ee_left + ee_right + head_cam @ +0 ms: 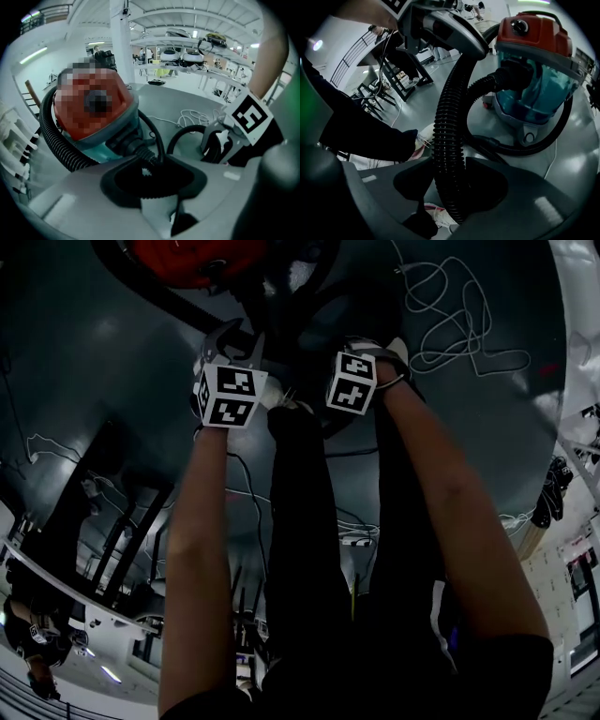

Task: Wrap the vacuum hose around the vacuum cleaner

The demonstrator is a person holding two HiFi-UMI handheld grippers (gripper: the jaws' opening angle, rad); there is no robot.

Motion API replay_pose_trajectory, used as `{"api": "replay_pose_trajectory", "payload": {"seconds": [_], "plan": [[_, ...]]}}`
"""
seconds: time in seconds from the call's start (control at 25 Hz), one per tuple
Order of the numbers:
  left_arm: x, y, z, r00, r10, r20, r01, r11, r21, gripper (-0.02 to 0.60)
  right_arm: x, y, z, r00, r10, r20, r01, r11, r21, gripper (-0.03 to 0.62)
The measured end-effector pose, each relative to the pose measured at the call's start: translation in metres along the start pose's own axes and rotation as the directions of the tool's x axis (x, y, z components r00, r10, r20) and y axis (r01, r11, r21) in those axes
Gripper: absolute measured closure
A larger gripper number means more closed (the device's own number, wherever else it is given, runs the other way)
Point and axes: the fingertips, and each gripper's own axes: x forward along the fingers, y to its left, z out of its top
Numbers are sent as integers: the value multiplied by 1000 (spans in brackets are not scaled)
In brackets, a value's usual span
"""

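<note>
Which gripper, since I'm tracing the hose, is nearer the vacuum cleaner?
The left gripper, close beside the vacuum cleaner; the right gripper holds the hose farther back.

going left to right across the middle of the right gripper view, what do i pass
black trouser leg → white shoe → ribbed hose → vacuum cleaner

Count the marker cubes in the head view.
2. The left cube sits centre-left, the right cube just right of it; none seems hidden.
</note>
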Motion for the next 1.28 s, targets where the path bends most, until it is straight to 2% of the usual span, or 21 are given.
{"api": "replay_pose_trajectory", "payload": {"seconds": [0.16, 0.36, 0.52, 0.68, 0.8, 1.0, 1.28], "plan": [[-2, -2, 0, 1000, 4, -6, -4, 1000, 10, 428, -3, 6, -4, 1000, 3, -20, -4, 999, -43, 404], [-14, 24, 17, 996, 92, 8, -92, 995, 23, 433, -24, 16, -1, 999, 49, -3, -49, 996, -70, 411], [-21, 42, 19, 991, 127, -36, -127, 992, 24, 467, -47, 23, 1, 996, 91, -4, -91, 993, -78, 413], [-27, 46, 16, 986, 142, -88, -134, 987, 92, 494, -70, 29, 5, 992, 124, -27, -126, 985, -117, 414], [-26, 48, 13, 981, 134, -144, -120, 988, 99, 520, -80, 32, 8, 988, 138, -65, -146, 978, -148, 416], [-25, 56, -2, 969, 90, -230, -75, 994, 73, 520, -90, 31, 23, 984, 137, -111, -158, 965, -210, 418], [-27, 75, -15, 959, 44, -280, -44, 999, 6, 531, -100, 23, 46, 975, 136, -178, -183, 943, -277, 419]]}}
